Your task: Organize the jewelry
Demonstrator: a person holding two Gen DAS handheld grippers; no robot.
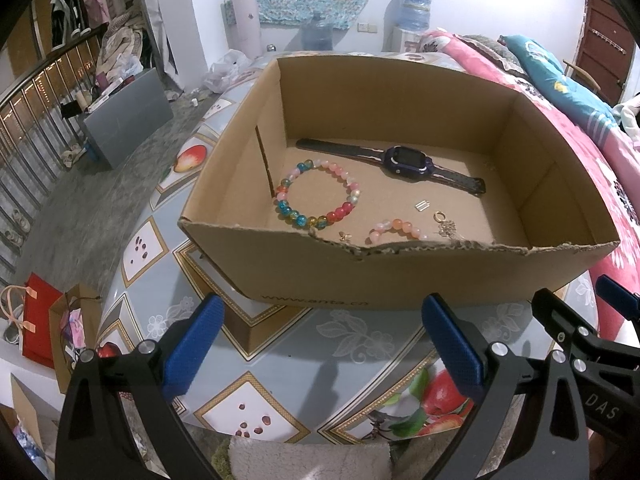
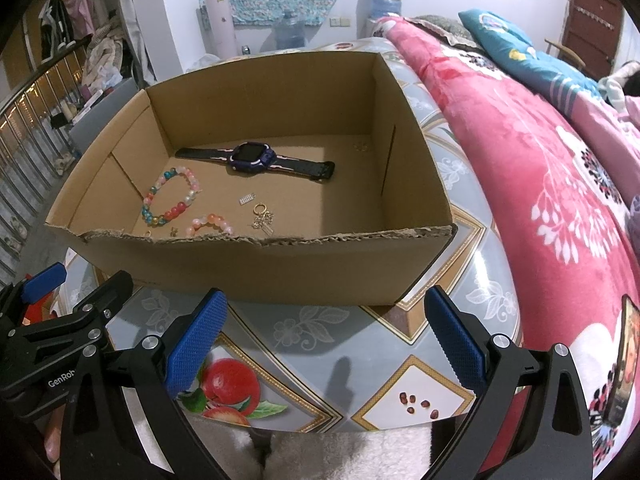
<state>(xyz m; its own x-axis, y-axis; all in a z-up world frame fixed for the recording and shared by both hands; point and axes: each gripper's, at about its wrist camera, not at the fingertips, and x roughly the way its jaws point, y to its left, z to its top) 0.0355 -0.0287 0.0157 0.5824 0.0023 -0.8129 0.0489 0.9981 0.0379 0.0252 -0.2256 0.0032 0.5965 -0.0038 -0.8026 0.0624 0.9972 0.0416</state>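
An open cardboard box [image 1: 400, 276] [image 2: 280, 268] stands on the patterned table. On its floor lie a dark purple watch [image 1: 400, 160] [image 2: 252, 158], a many-coloured bead bracelet [image 1: 318, 192] [image 2: 170, 198], a smaller pink bead bracelet [image 1: 396, 230] [image 2: 210, 224], a gold ring with a charm [image 1: 444, 222] [image 2: 262, 216] and a small silver clip [image 1: 423, 205] [image 2: 247, 199]. My left gripper [image 1: 320, 344] and right gripper [image 2: 326, 340] both hover open and empty over the table, short of the box's torn front wall.
The table [image 1: 340, 360] [image 2: 320, 340] has a glossy fruit-print cover. A pink floral quilt [image 2: 540, 160] lies along the right. Left of the table, on the floor, are a red gift bag [image 1: 38, 328] and a grey box [image 1: 128, 116] by a railing.
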